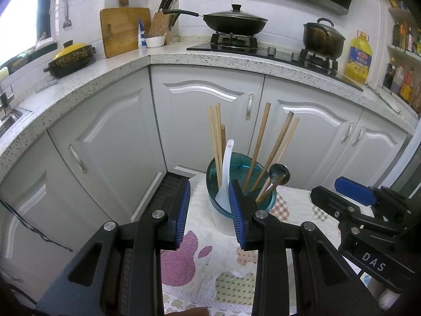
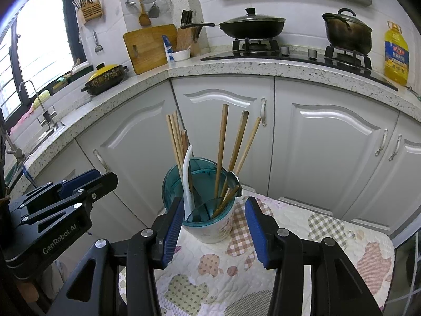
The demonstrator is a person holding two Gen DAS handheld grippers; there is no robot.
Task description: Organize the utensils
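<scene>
Teal utensil holder point(image 2: 208, 210) stands mid-frame on the quilted cloth point(image 2: 302, 237), chopsticks point(image 2: 175, 142) and white spoon point(image 2: 187, 184) already upright inside — both left gripper point(image 1: 209, 216) and right gripper point(image 2: 213, 231) spread, empty; best withdraw slowly, clear of protruding handles.

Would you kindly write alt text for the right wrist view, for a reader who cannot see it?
A teal-rimmed utensil holder with wooden chopsticks, a white spoon and a metal spoon stands on a patterned quilted cloth. The right gripper hovers open before it, the left gripper beside it; kitchen cabinets lie behind.
</scene>
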